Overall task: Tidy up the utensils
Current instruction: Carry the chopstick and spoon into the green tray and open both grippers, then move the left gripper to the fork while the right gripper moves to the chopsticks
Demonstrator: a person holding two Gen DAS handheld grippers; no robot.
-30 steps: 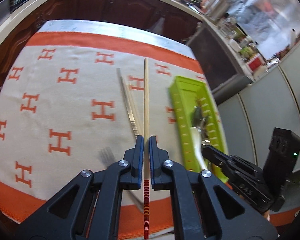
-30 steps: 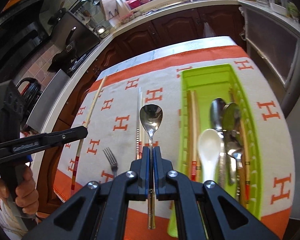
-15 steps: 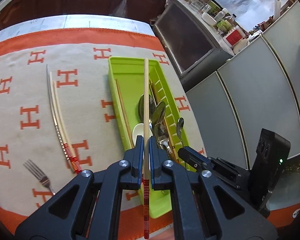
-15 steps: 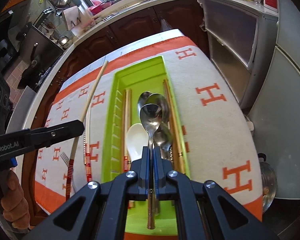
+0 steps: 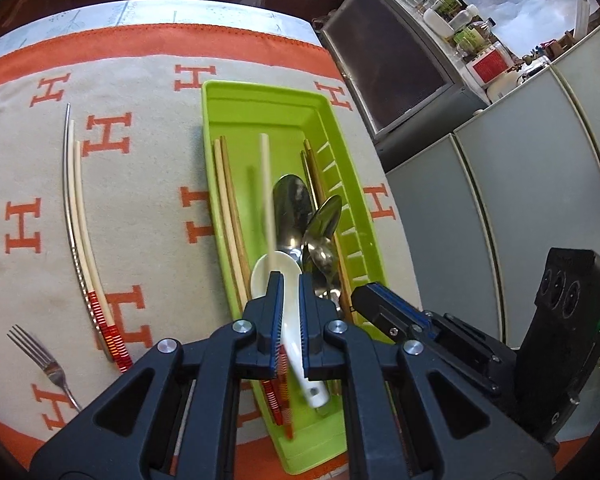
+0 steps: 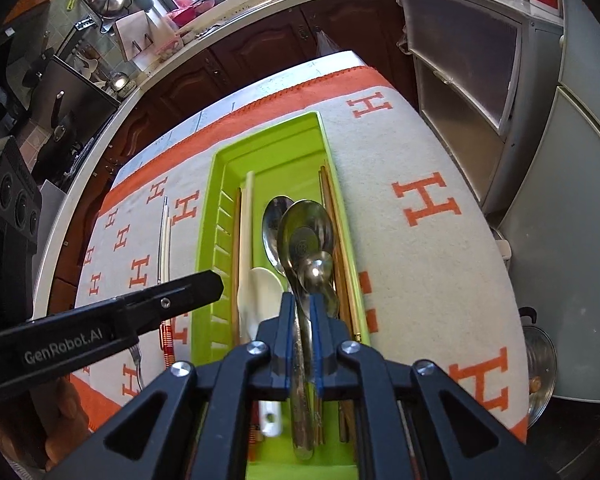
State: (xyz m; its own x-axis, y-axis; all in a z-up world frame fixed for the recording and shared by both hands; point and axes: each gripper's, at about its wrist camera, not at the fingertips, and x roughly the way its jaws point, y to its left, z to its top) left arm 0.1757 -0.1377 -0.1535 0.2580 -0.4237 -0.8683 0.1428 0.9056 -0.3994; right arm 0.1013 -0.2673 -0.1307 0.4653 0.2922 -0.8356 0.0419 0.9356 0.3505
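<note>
Half a second ago both my claws were clamped on their loads above the lime-green plastic utensil tray (image 5: 342,128); now both have let go. The left claw (image 5: 287,280) stands with its jaws parted, and the pale chopstick with the red-striped end (image 5: 265,172) has dropped free: it shows as a blurred streak over the tray's middle, its tip toward the far end. The right claw (image 6: 300,300) is likewise parted, and the steel spoon (image 6: 306,236) it carried lies between its jaws on top of the other metal spoons (image 5: 296,208) in the tray, bowl pointing away from me.

Beside those spoons lies a white ceramic soup spoon (image 5: 278,280), its handle running back under my left claw. Brown wooden chopsticks (image 5: 230,216) lie along the tray's left side, and another brown pair (image 6: 332,216) lies along its right wall.

The tray sits on a beige cloth with orange H marks and an orange border (image 5: 148,184) that covers the counter. Left of the tray, still on the cloth, lie a cream chopstick and a metal one, side by side with red-banded ends (image 5: 74,216). A steel fork (image 5: 40,354) rests near them at the cloth's near edge.
</note>
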